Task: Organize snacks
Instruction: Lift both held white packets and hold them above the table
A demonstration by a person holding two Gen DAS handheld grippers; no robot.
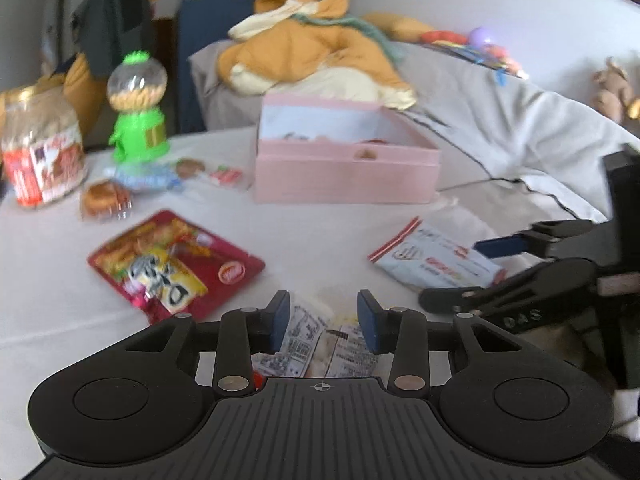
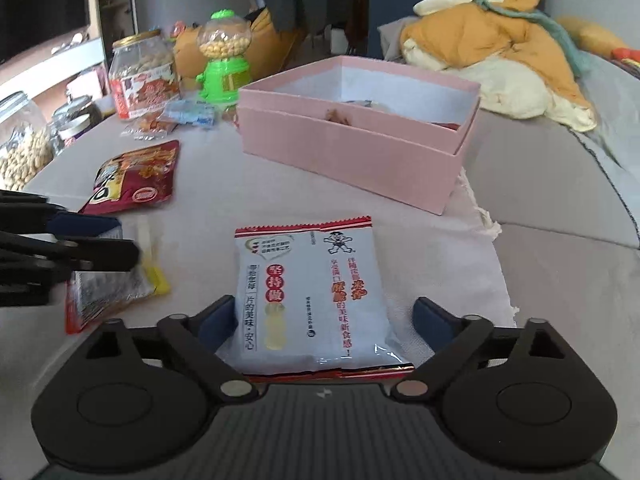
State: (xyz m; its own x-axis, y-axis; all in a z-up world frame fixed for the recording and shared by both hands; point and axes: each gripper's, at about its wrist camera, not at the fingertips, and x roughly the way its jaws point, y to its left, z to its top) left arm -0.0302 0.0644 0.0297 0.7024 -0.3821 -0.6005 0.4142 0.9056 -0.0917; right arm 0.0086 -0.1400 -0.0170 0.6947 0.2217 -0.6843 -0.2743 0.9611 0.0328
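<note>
My left gripper [image 1: 324, 320] sits low over the pale tablecloth, its blue pads closed against a small printed snack packet [image 1: 320, 348] that buckles between them. From the right wrist view, this left gripper [image 2: 108, 240] comes in from the left over the same packet [image 2: 112, 284], which has a yellow and red edge. My right gripper [image 2: 324, 320] stands open and wide, astride a white rice-cracker packet [image 2: 308, 292] lying flat, with a gap beside its right pad. An open pink box [image 1: 344, 176] [image 2: 352, 152] stands behind, with a few snacks inside.
A red snack bag [image 1: 176, 268] [image 2: 136, 176] lies at left. Farther back stand a peanut jar [image 1: 40, 152], a green candy dispenser [image 1: 136, 112] and small wrapped snacks [image 1: 106, 200]. Glass jars [image 2: 20, 148] line the far left. Orange bedding [image 1: 312, 52] is heaped behind the box.
</note>
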